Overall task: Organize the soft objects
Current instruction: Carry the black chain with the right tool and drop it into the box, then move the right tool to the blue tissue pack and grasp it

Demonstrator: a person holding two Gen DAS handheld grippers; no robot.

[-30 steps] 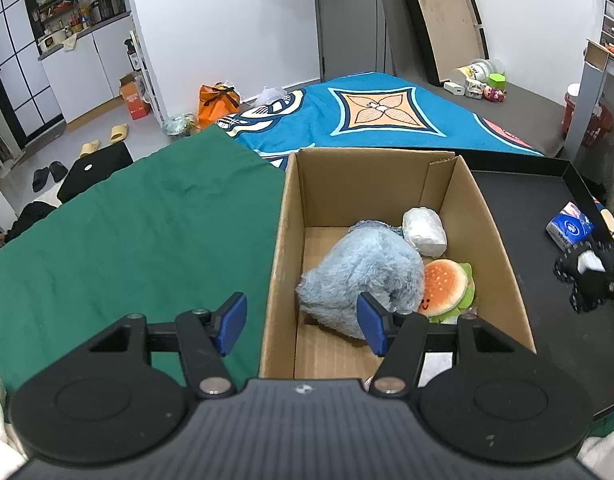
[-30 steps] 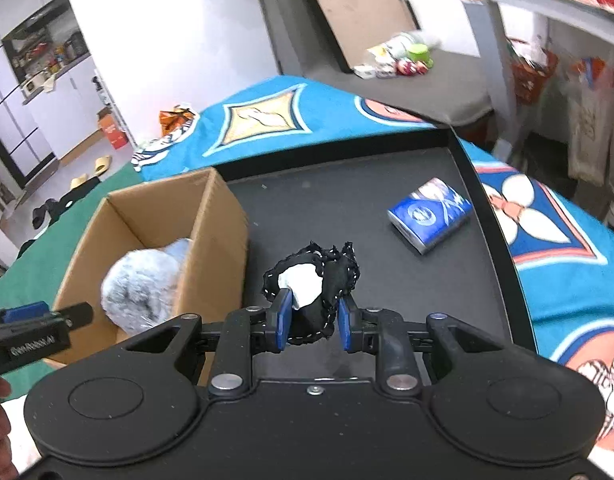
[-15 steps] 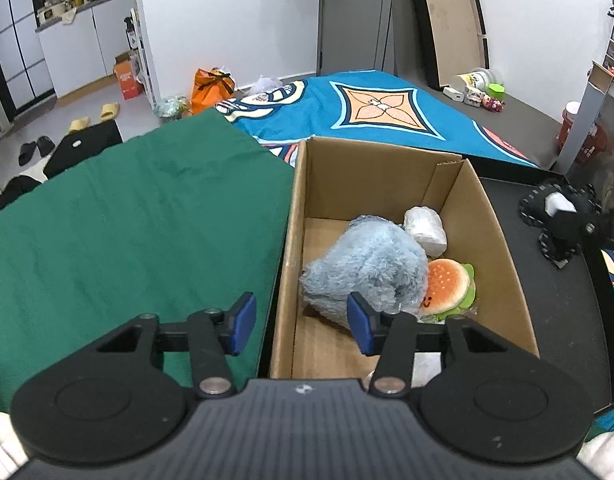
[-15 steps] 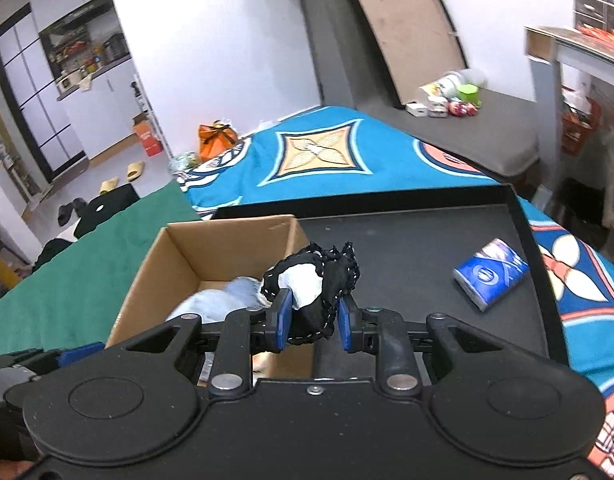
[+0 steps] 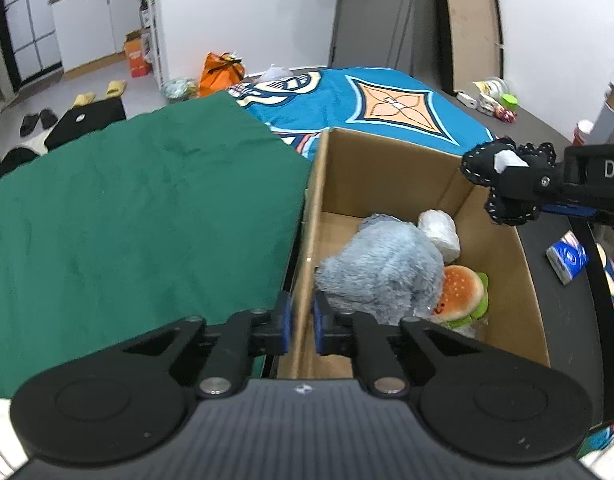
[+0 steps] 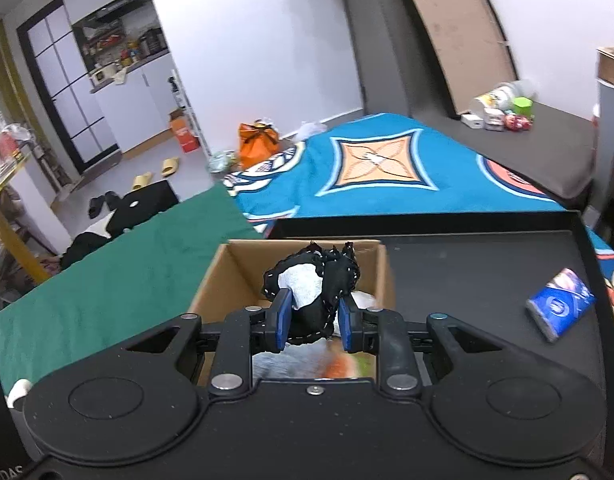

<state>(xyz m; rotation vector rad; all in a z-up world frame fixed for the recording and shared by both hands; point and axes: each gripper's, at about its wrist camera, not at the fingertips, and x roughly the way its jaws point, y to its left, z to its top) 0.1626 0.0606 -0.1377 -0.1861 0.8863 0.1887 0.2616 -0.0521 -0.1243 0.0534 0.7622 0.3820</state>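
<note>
While the left gripper (image 5: 301, 326) pinches the left wall of the cardboard box (image 5: 387, 164), its blue pads pressed together on either side of the board, the right gripper (image 6: 313, 318) is clamped on a black soft toy with a white patch (image 6: 313, 284) and holds it over the open box. From the left wrist view, that toy (image 5: 503, 184) hangs at about two o'clock above the box's far right corner, clear of the rim.

Inside the box lie a grey furry plush (image 5: 381, 270) at the centre, a burger plush (image 5: 461, 294) touching it at four o'clock, and a white wrapped bundle (image 5: 439, 232) at one o'clock, touching the plush; what it is made of is hard to tell.

A green cloth (image 5: 139, 208) spreads out at nine o'clock from the box. At three o'clock, a blue tissue pack (image 5: 567, 258) rests on the black tray (image 6: 487, 256), well apart from the box. A blue patterned rug (image 6: 383, 168) lies beyond at twelve o'clock.
</note>
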